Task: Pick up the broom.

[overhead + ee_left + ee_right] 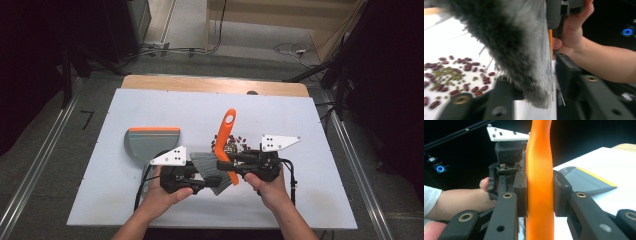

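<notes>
Your right hand-held gripper [540, 195] is clamped on the orange handle [539, 170] of the brush [223, 150]; in the right gripper view both pads press flat against the handle's sides, and the handle stands upright between them. In the high view that gripper [227, 164] sits near the middle of the worktop [150, 105], with your right hand [267, 186] behind it. Your left hand-held gripper [534, 82] has its jaws part open around the grey bristles [516, 45]: in the left gripper view the bristle tuft hangs down between the two jaws, and whether the pads touch it cannot be told. In the high view this gripper [200, 177] lies just left of the right one, held by your left hand [162, 192], and the bristles [210, 167] fan out between the two tools. The brush handle slants up and away from you, its end with the hanging hole pointing toward the far edge of the worktop. Just beside the handle, a scatter of red and green beans [235, 142] lies on the worktop; the left gripper view shows them [454, 75] spread out close to the bristles. The grey dustpan [150, 142] with the orange lip lies flat to the left, apart from the beans.
</notes>
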